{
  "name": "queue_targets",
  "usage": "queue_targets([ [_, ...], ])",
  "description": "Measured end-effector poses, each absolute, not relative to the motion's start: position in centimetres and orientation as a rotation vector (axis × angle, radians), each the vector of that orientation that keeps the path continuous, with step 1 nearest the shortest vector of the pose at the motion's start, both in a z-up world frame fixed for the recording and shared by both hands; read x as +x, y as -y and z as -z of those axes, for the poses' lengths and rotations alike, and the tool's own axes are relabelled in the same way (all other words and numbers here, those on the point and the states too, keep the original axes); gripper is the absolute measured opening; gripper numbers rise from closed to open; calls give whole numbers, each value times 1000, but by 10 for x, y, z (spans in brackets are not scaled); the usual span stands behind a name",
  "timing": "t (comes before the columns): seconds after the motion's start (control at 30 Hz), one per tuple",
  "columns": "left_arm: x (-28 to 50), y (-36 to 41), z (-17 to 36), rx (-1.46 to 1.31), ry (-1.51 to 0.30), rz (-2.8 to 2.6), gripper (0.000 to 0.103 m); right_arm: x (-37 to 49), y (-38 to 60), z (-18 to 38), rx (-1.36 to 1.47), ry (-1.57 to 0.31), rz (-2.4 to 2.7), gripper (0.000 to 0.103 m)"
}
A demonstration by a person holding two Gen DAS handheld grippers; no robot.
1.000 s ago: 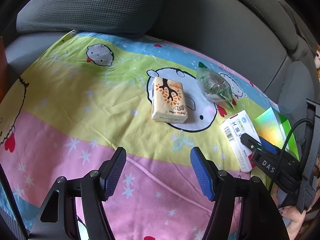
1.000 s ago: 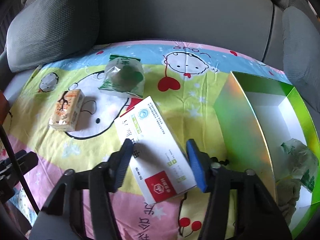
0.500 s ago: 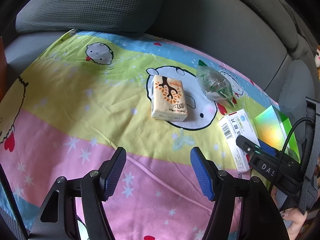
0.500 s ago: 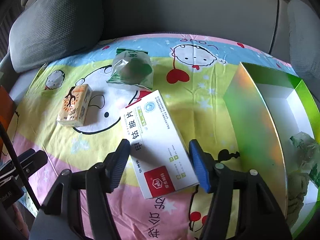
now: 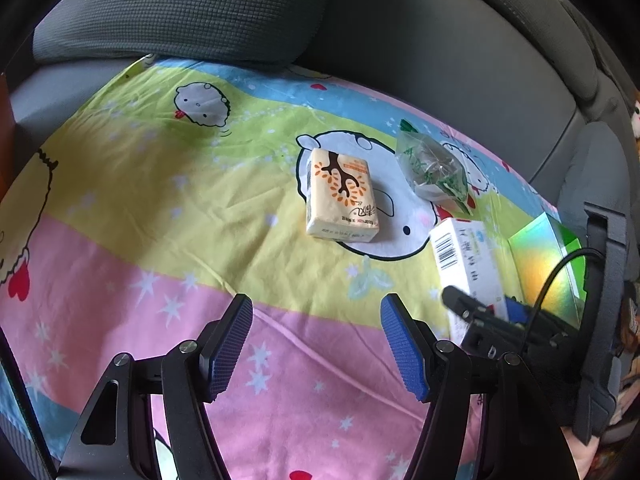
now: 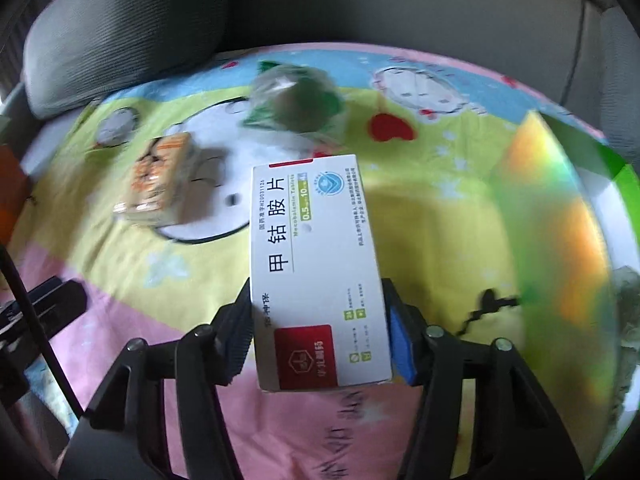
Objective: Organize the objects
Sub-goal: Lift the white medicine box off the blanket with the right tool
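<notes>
We grip box (image 6: 316,264) w/ R claw (image 6: 318,336), long axis fwd; tray (image 6: 560,216) right. L claw (image 5: 320,344) open, empty.

Black gripper (image 5: 316,344), blue ribbed pads (image 5: 402,350)

A home living room; grey sofa (image 5: 440,40) with cushion (image 5: 180,12), cartoon-print sheet (image 5: 140,200) spread over the seat.

A cartoon-print sheet (image 5: 168,200) is covering the grey sofa (image 5: 420,48) before me; a tissue pack (image 5: 341,200) and a clear bag (image 5: 434,170) are lying on it, with a green box (image 5: 544,256) sitting at the right.
</notes>
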State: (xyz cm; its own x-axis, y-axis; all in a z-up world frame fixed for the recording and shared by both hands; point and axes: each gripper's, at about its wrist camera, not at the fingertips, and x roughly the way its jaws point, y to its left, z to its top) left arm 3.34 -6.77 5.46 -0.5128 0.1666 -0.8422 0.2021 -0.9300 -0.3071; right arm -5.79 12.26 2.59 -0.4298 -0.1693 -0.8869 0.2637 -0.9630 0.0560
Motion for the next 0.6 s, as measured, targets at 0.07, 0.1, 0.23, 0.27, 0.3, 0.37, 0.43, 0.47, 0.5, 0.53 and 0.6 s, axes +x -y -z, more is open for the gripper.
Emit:
queue_targets([
  [0.07,34,70,-54,1537,-596,2647,67,-54,-117,-26,1503,-106,2416,57],
  [0.1,34,71,-54,1536,-603,2645,67,-53,-114,-27,1501,-99,2392,57],
  [0.23,34,76,-53,1531,-637,2636,67,-46,-103,-26,1519,-42,2290,58],
  [0.27,34,77,-53,1531,-646,2634,67,-44,-100,-26,1516,-34,2271,57],
  [0.3,34,78,-53,1531,-658,2633,67,-42,-98,-28,1506,-29,2255,60],
  [0.37,34,79,-53,1532,-677,2630,67,-39,-98,-32,1496,-28,2252,68],
  [0.43,34,79,-52,1539,-698,2632,67,-35,-102,-36,1490,-21,2263,69],
  [0.47,33,79,-52,1544,-709,2633,67,-35,-105,-38,1490,-10,2264,69],
  [0.5,33,78,-52,1551,-722,2635,67,-35,-110,-40,1490,12,2266,69],
  [0.53,33,77,-51,1560,-736,2638,67,-35,-116,-43,1489,42,2268,69],
  [0.6,32,73,-50,1582,-767,2648,67,-35,-128,-48,1480,111,2281,69],
])
